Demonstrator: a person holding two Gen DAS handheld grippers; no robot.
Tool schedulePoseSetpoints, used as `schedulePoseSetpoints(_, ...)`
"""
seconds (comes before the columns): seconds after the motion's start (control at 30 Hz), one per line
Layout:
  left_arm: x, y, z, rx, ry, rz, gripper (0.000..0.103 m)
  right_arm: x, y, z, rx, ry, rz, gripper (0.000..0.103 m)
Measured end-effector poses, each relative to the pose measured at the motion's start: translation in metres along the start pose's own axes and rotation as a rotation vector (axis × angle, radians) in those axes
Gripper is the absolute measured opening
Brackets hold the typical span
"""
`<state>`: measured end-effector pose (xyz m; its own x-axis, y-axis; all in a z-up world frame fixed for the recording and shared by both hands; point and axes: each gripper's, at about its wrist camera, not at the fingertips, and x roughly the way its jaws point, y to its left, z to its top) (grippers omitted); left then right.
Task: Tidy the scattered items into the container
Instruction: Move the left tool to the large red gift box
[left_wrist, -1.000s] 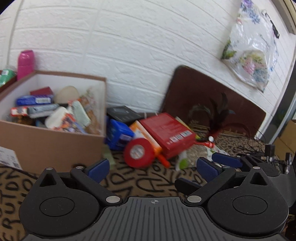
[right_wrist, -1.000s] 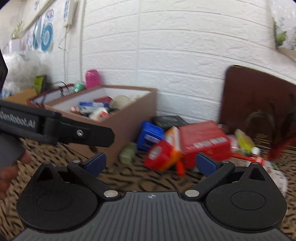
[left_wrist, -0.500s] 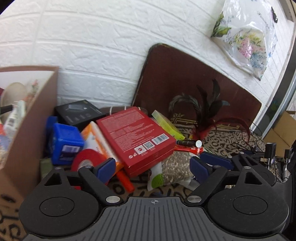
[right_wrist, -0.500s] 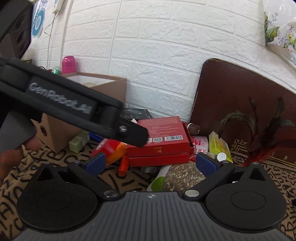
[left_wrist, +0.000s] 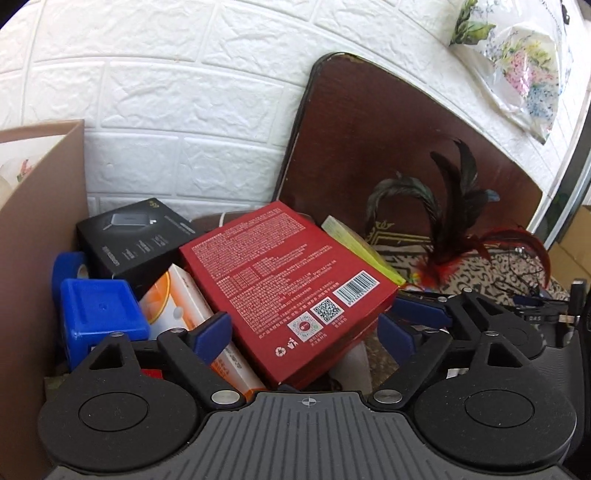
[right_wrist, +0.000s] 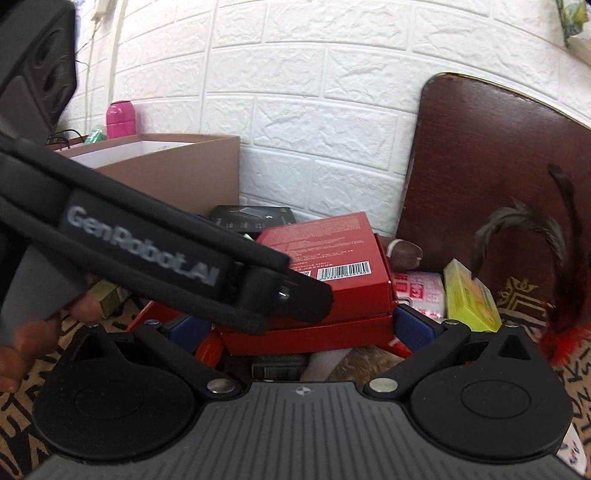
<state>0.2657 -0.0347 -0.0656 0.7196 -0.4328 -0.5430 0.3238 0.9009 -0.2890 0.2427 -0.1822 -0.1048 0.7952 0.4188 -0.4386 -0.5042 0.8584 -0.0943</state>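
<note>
Left claw spread wide, blue fingers either side of the red box, not clamping. Right claw likewise spread around the same box. Box rests tilted on the pile, just beside the cardboard container.

The flat box is red with small white print, a white barcode patch and a QR square. Behind it sits a black box with pale lettering. A blue plastic case sits beside an orange-and-white carton. The cardboard container is brown outside, white inside. A yellow-green packet lies next to a pink-and-white pack. The feathers are black, turning red low down. The tabletop cloth is tan with black scrawled letters. Each tool is black with blue pads. The wall is white brick, the board dark brown.
</note>
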Motion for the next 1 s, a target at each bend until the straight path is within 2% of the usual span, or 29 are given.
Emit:
schedulePoseSetpoints(0.13, -0.009, -0.003, -0.007, 0.032, 0.004, -0.002, 0.089, -0.013, 0.009, -0.003, 0.011, 0.020, 0.002, 0.102)
schedulePoseSetpoints(0.27, -0.036, -0.010, -0.022, 0.024, 0.027, -0.042, 0.089, -0.049, 0.025, -0.014, 0.007, 0.000, 0.014, 0.102)
schedulePoseSetpoints(0.43, -0.071, -0.023, -0.069, -0.014, 0.093, -0.092, 0.089, -0.102, 0.045, -0.033, 0.086, -0.002, 0.046, 0.103)
schedulePoseSetpoints(0.47, -0.079, -0.023, -0.081, -0.045, 0.103, -0.134, 0.078, -0.111, 0.051, -0.039, 0.091, 0.015, 0.056, 0.102)
schedulePoseSetpoints(0.5, -0.087, -0.024, -0.091, -0.084, 0.111, -0.172, 0.080, -0.121, 0.059, -0.046, 0.096, 0.025, 0.085, 0.102)
schedulePoseSetpoints(0.57, -0.108, -0.029, -0.110, -0.116, 0.106, -0.206, 0.081, -0.147, 0.079, -0.058, 0.056, 0.020, 0.077, 0.101)
schedulePoseSetpoints(0.6, -0.116, -0.030, -0.119, -0.127, 0.110, -0.214, 0.083, -0.159, 0.088, -0.064, 0.029, 0.021, 0.070, 0.099)
schedulePoseSetpoints(0.67, -0.127, -0.027, -0.132, -0.163, 0.115, -0.185, 0.089, -0.177, 0.093, -0.073, 0.041, 0.037, 0.051, 0.099)
schedulePoseSetpoints(0.77, -0.126, -0.012, -0.132, -0.230, 0.116, -0.141, 0.089, -0.189, 0.083, -0.078, 0.086, 0.055, 0.021, 0.099)
schedulePoseSetpoints(0.83, -0.120, -0.003, -0.125, -0.260, 0.101, -0.158, 0.089, -0.188, 0.075, -0.073, 0.096, 0.055, -0.019, 0.099)
schedulePoseSetpoints(0.93, -0.102, -0.002, -0.110, -0.220, 0.100, -0.162, 0.088, -0.173, 0.065, -0.067, 0.060, 0.072, -0.038, 0.098)
schedulePoseSetpoints(1.0, -0.088, -0.005, -0.103, -0.184, 0.110, -0.165, 0.088, -0.162, 0.068, -0.071, -0.006, 0.107, -0.059, 0.091)
